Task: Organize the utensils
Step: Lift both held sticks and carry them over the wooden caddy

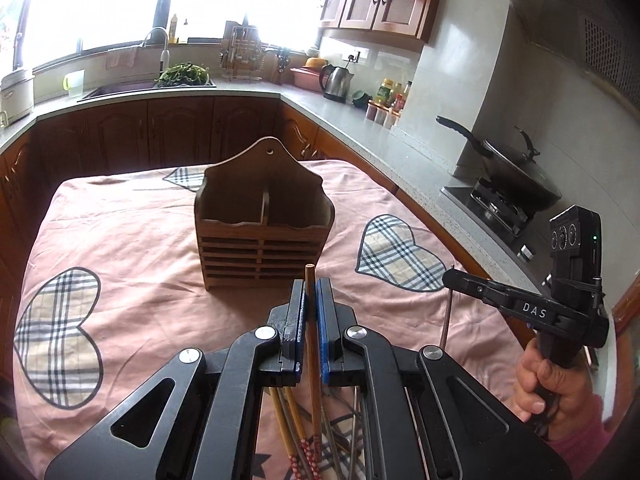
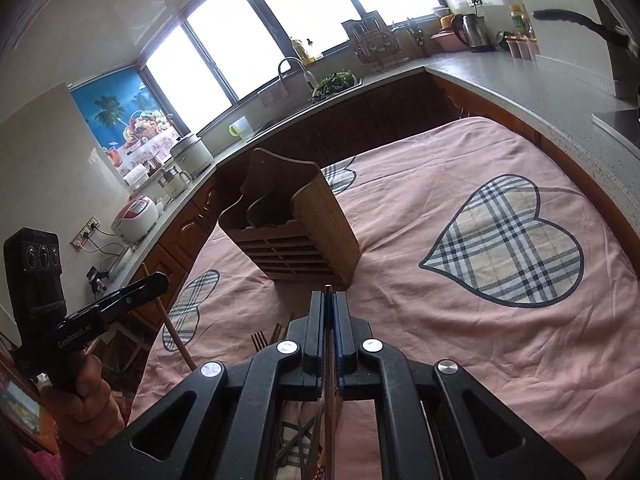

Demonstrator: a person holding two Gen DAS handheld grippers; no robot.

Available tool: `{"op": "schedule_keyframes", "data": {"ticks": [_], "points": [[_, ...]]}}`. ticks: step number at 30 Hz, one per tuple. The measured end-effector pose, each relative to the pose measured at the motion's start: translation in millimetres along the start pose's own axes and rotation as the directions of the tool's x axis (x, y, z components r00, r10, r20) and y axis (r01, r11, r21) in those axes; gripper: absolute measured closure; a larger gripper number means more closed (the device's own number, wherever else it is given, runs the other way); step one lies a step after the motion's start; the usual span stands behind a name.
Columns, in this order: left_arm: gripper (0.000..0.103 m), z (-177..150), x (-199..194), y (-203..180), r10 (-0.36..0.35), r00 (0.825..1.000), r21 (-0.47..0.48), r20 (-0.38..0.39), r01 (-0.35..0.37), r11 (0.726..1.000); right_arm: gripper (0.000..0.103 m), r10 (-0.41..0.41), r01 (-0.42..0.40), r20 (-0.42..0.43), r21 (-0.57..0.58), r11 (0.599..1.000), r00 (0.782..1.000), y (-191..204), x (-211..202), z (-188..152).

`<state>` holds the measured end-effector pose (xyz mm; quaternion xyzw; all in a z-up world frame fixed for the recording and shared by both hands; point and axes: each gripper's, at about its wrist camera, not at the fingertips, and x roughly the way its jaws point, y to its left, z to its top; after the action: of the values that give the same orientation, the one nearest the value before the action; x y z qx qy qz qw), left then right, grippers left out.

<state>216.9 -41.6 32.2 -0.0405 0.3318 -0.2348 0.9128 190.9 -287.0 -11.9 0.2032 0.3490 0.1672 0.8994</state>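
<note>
We hold two black two-finger grippers above a table draped in a pink cloth [image 1: 120, 216] printed with plaid hearts, in a kitchen of brown wooden cabinets and grey counters. Our left gripper [image 1: 310, 300] is clamped on a slim brown wooden chopstick [image 1: 310, 320], whose blunt tip rises just past the blue-padded fingertips while its shaft runs back down between the jaws. Our right gripper [image 2: 329, 308] is likewise closed on a thin dark utensil shaft [image 2: 329, 400]; what kind of utensil it is we cannot tell. In the left wrist view the right gripper [image 1: 450, 278] appears at the right edge, gripped by a hand [image 1: 554, 384] in a pink sleeve, the thin shaft hanging down from its jaws.

The brown slatted wooden utensil holder [image 1: 262, 232], with a divider and a shaped back panel, stands upright on the cloth, far of both grippers and near the table's middle, apart from either held piece. More chopsticks and metal utensils [image 1: 320, 440] lie loose on the near part of the cloth, beneath our left gripper. A fork's tines [image 2: 258, 340] show just left of the right gripper.
</note>
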Motion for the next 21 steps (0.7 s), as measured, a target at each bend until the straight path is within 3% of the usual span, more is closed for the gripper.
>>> {"op": "schedule_keyframes", "data": {"ticks": [12, 21], "points": [[0.099, 13.6, -51.7, 27.3, 0.034, 0.988, -0.066, 0.152, -0.024, 0.998, 0.099, 0.017, -0.012, 0.109, -0.043, 0.999, 0.994, 30.9, -24.6, 24.5], [0.099, 34.2, -65.1, 54.6, 0.078, 0.97, -0.136, 0.229, -0.047, 0.99, 0.099, 0.008, 0.001, 0.213, -0.041, 0.999, 0.977, 41.4, -27.1, 50.5]]}}
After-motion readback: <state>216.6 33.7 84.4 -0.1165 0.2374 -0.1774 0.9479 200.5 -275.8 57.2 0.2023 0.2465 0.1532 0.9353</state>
